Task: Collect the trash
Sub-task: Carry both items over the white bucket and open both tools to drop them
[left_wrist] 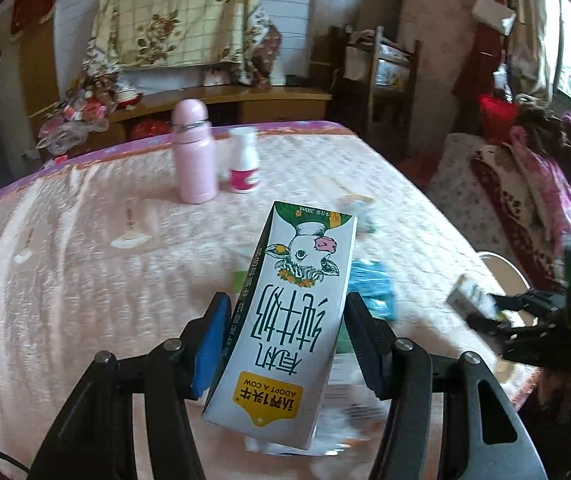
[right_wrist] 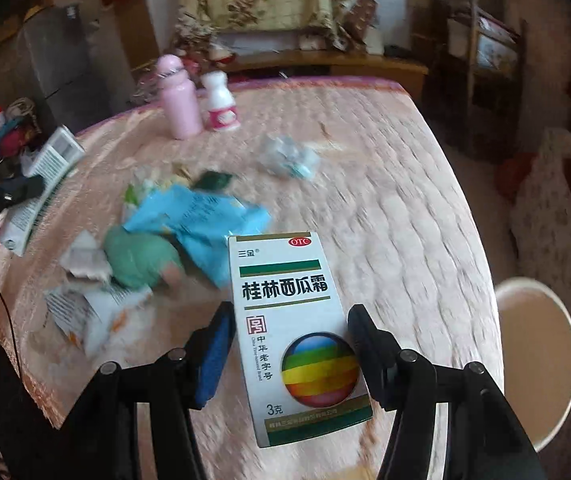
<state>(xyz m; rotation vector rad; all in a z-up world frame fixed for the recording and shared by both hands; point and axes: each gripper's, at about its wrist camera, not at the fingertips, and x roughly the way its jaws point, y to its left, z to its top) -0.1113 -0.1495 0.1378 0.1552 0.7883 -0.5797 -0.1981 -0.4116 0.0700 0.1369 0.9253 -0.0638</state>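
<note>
My left gripper is shut on a white milk carton with a cow picture, held upside down above the table. My right gripper is shut on a white medicine box with a rainbow ball, held above the table's right side. The right gripper with its box also shows in the left wrist view. The left gripper with the carton shows in the right wrist view. Loose trash lies on the table: a blue wrapper, a green wad, torn paper and a crumpled wad.
The table has a pink quilted cloth. A pink flask and a white bottle stand at its far side. A round white bin stands beside the table's right edge. Chairs and cluttered furniture stand around.
</note>
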